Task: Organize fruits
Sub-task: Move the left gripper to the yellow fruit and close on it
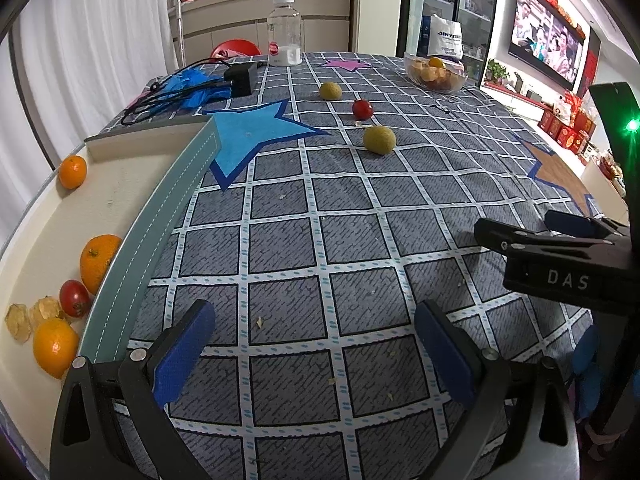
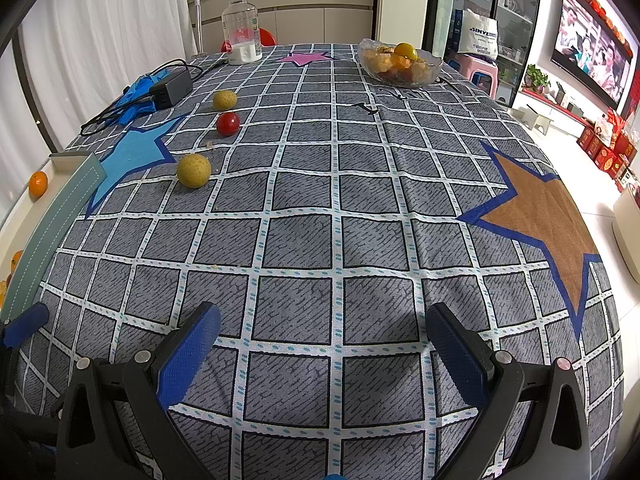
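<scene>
Grey cloth w/ white grid [image 2: 360,240], blue star [image 2: 136,152], brown star [image 2: 540,216], pink star [image 2: 306,57]. Yellow-green round fruits [image 2: 193,171], red tomato [image 2: 228,123], orange citrus [image 1: 72,171] in cream tray w/ teal rim [image 1: 168,216]. Blue gripper pads [image 2: 188,356].

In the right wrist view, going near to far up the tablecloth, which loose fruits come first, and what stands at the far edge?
Nearer yellow-green fruit → red tomato → farther yellow-green fruit → plastic bottle at the far edge.
</scene>
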The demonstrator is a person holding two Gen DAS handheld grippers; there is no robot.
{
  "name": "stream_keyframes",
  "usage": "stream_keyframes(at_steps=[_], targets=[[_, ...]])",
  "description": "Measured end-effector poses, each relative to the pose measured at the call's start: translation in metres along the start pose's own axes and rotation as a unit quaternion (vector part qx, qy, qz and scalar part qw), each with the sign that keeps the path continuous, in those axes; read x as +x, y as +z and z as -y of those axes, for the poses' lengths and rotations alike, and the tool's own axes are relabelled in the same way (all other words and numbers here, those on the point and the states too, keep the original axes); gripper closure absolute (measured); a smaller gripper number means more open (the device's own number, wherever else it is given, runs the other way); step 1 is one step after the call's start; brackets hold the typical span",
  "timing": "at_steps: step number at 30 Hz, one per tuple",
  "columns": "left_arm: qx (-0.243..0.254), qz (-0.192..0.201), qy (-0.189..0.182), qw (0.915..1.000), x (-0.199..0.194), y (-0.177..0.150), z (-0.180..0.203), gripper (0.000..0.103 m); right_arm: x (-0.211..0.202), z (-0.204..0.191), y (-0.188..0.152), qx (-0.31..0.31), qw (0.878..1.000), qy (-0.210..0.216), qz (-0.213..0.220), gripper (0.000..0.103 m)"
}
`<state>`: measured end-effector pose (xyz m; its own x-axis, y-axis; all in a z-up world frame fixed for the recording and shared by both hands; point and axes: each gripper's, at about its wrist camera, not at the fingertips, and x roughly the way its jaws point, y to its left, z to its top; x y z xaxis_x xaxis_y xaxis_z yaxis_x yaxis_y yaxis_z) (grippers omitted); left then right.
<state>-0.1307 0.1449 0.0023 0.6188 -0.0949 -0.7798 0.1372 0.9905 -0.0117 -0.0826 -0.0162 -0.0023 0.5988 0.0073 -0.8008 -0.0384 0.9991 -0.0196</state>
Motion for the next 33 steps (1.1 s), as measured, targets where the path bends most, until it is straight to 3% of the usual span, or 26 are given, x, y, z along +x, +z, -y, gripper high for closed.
stream_keyframes(at_steps=[5,10,17,21,24,27,29,33], targets=[[0.009,0.0,-0.002,1.0,-0.004,0.014,-0.003,0.002,0.0,0.0,0.0,0.0,1.0,0.0,0.0,0.0],[-0.004,0.014,-0.015,0.9998,-0.011,0.058,-0.008,0.002,0.0,0.0,0.0,0.0,1.0,0.001,0.0,0.0],[0.01,-0.021,-0.022,0.9995,0.028,0.101,0.018,0.007,-0.01,0.012,-0.015,0.001,1.0,-0.003,0.003,0.0],[0.032,-0.027,-0.005,0.9991,0.051,0.113,0.043,0.012,-0.01,0.013,-0.015,-0.005,1.0,0.002,0.005,0.0],[0.043,-0.052,0.022,0.9975,0.074,0.117,0.055,0.031,-0.008,0.013,-0.013,-0.005,1.0,0.004,0.004,0.0],[0.008,-0.055,0.012,0.9984,0.083,0.118,0.049,0.044,-0.008,0.013,-0.013,-0.005,1.0,0.004,0.004,0.0],[0.002,-0.051,0.013,0.9986,0.083,0.12,0.047,0.069,-0.008,0.013,-0.013,-0.005,1.0,0.004,0.004,0.0],[0.016,-0.04,0.016,0.9989,0.078,0.113,0.045,0.073,-0.008,0.012,-0.013,-0.005,1.0,0.004,0.004,0.0]])
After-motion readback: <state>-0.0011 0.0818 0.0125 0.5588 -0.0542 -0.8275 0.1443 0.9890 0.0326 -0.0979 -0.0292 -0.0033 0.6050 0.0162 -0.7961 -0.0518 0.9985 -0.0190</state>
